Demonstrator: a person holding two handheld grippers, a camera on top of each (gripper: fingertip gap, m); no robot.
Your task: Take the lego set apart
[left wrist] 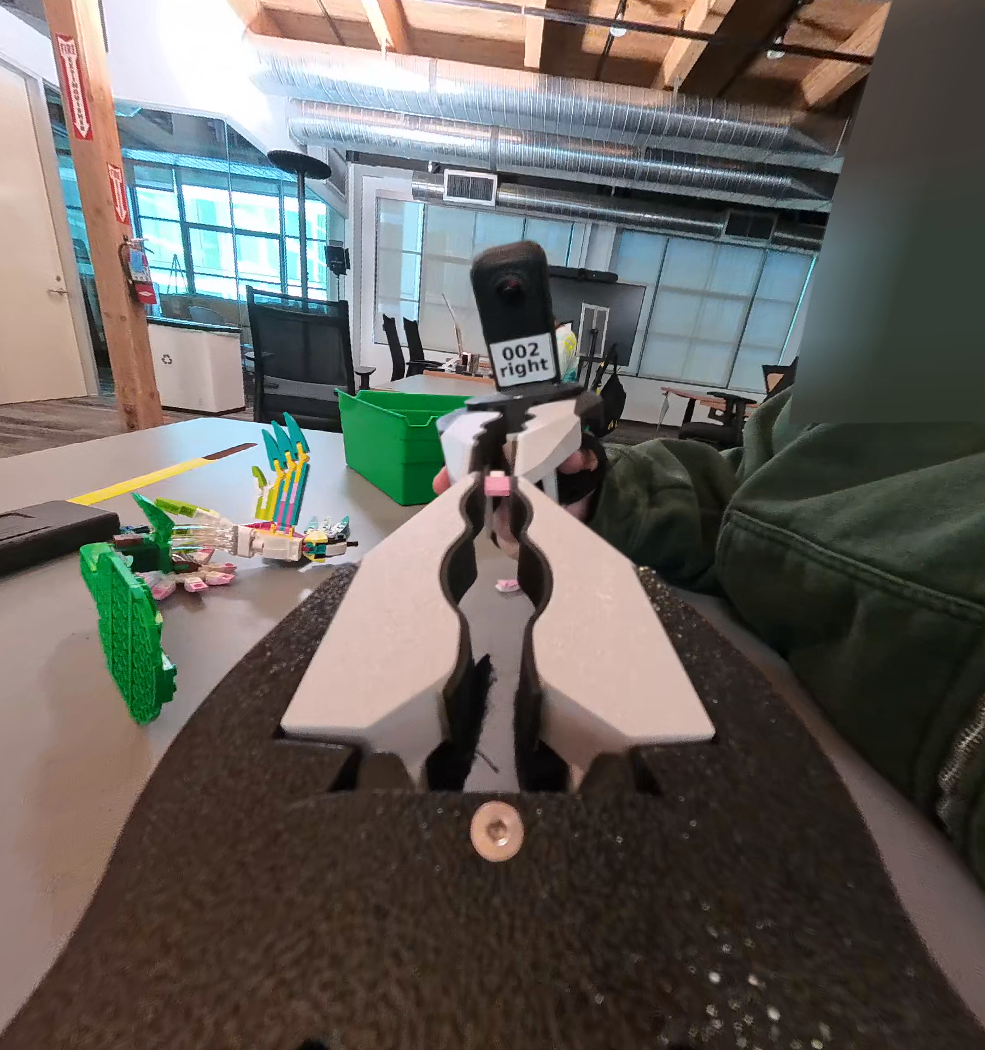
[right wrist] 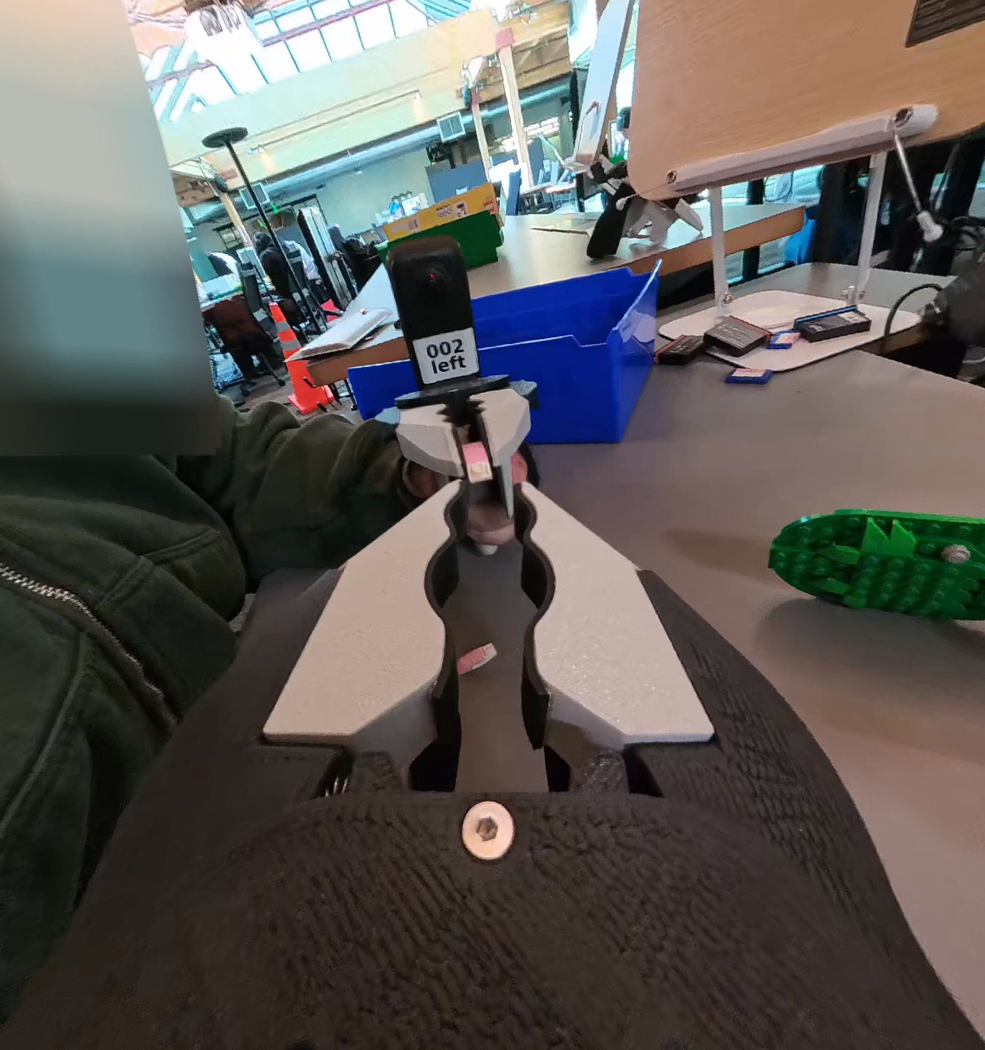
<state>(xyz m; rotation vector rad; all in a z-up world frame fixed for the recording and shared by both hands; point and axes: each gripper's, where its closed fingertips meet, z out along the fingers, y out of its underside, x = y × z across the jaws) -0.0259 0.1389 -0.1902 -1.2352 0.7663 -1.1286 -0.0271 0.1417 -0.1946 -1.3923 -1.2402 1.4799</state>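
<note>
My left gripper (left wrist: 497, 482) is shut on a small pink and white lego piece (left wrist: 500, 484) and holds it above the grey table (left wrist: 36, 710). My right gripper (right wrist: 487, 487) faces it tip to tip, its jaws a little apart, just short of the piece (right wrist: 475, 463) and not pinching it. A loose pink piece (left wrist: 507, 585) lies on the table under both grippers; it also shows in the right wrist view (right wrist: 476, 659). The rest of the lego set, a colourful bird (left wrist: 274, 534) beside a tilted green baseplate (left wrist: 124, 630), lies to the left. The baseplate shows in the right wrist view (right wrist: 899, 562).
A green bin (left wrist: 391, 440) stands at the back of the table and a black case (left wrist: 30, 537) at the far left. A blue bin (right wrist: 570, 363) stands behind the left gripper. A person's green sleeve (left wrist: 819, 568) rests along the table edge. The tips of both grippers are at nearly the same place. The black case (left wrist: 30, 537) is about 35 cm from both grippers' fingertips.
</note>
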